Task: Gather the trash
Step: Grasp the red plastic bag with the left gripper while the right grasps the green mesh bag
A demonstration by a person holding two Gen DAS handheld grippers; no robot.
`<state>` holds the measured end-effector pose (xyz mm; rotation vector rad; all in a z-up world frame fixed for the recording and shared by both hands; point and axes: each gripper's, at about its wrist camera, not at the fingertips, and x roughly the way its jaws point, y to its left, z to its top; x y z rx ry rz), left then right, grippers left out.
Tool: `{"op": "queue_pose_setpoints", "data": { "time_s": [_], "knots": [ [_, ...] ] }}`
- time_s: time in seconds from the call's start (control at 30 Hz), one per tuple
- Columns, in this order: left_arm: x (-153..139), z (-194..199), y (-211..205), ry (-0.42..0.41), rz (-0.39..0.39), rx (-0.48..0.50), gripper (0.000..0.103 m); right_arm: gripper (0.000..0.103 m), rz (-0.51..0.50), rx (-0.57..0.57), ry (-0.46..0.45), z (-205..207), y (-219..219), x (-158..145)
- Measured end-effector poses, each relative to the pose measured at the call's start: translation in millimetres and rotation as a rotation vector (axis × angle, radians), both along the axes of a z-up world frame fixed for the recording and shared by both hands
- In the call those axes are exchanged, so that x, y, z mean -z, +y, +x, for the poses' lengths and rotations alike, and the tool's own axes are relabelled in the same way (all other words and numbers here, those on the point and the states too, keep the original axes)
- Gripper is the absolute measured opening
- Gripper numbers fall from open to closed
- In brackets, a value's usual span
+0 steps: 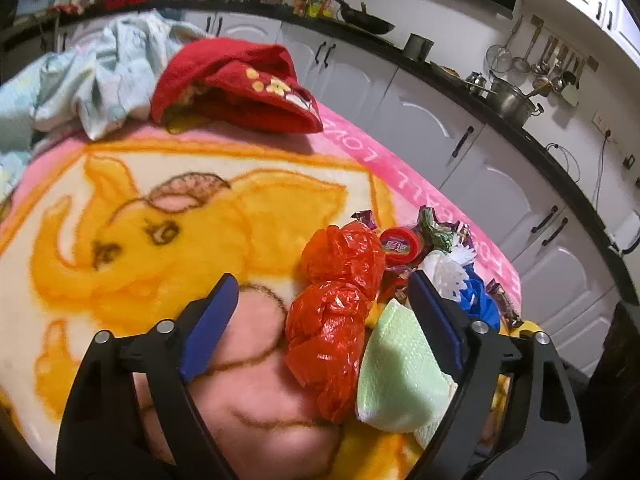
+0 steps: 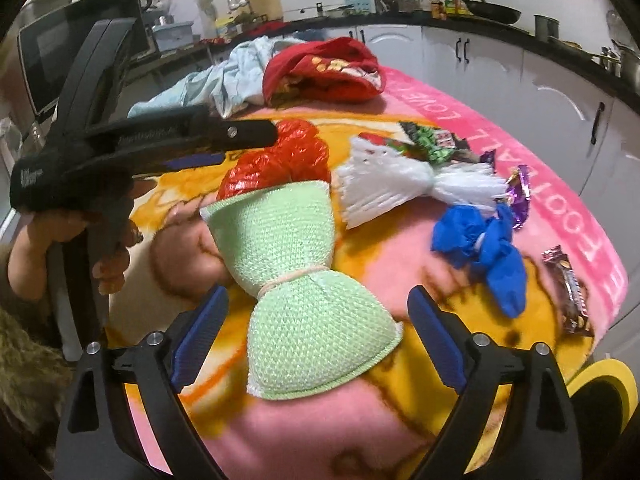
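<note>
Both claws gape empty: right gripper (image 2: 318,312) straddles the green foam net (image 2: 296,280), long axis running near-to-far; left gripper (image 1: 324,300) straddles the red bag (image 1: 332,312).

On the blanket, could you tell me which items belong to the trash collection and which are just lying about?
Trash to collect:
- red plastic bag
- green foam net
- white foam net
- blue plastic bag
- candy wrappers
- chocolate bar wrapper
- red lid

Just lying about:
- red cloth
- pale blue cloth
- frying pan on the counter
</note>
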<state>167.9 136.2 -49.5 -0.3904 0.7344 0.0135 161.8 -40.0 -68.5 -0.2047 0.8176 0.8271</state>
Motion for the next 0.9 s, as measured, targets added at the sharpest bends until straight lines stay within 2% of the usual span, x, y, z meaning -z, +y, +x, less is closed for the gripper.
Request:
{"op": "queue_pose_setpoints", "data": {
  "time_s": [0.23,0.4,0.6,0.9],
  "knots": [
    [13.5,13.7,3.7,0.046,-0.071,0.045,0.062,0.088,-0.041,-0.009,0.015,3.1,5.1,15.3],
    [23.5,18.0,6.6,0.075,-0.126,0.074,0.038,0.082,-0.054,-0.015,0.031,3.4,3.1,23.2],
    [23.0,9.8,8.2,0.066,-0.118,0.071,0.031,0.075,-0.062,-0.035,-0.007,-3.4,2.9,22.2],
    [13.0,-7.8,9.3,0.035,-0.078,0.044,0.029,0.07,-0.05,-0.044,-0.009,-12.4,-2.2,16.0]
  ]
}}
